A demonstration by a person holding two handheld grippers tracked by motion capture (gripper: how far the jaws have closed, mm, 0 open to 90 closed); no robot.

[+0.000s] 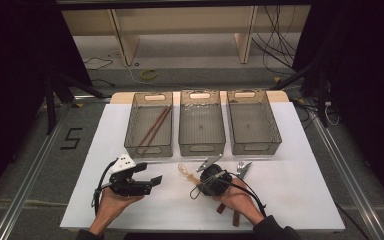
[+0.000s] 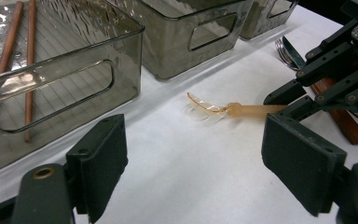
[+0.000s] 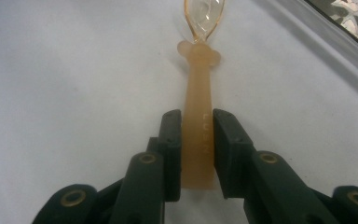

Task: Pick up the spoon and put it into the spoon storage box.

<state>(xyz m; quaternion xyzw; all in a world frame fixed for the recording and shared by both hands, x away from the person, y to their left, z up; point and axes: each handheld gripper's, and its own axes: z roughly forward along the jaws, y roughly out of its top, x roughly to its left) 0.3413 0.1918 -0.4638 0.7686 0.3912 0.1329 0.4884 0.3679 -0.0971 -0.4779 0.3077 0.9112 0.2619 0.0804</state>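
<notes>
Right gripper [image 1: 206, 176] lowered to the white table [image 1: 300, 200], hand [image 1: 240, 197] behind it with forearm entering from below; jaws narrowed on the handle of the translucent amber spoon [image 3: 198, 126], pads against both sides. Spoon flat on the table, bowl toward the middle bin [image 1: 202, 145], just in front of it. Left gripper [image 1: 150, 182] cradled from beneath in an upturned palm, pointed toward the spoon, jaws wide and holding nothing. Brown chopsticks [image 1: 152, 129] lying in the left bin [image 1: 130, 125].

3 bins [image 1: 202, 131], 2 chopsticks [image 1: 154, 129], 1 spoon [image 1: 185, 171].
</notes>
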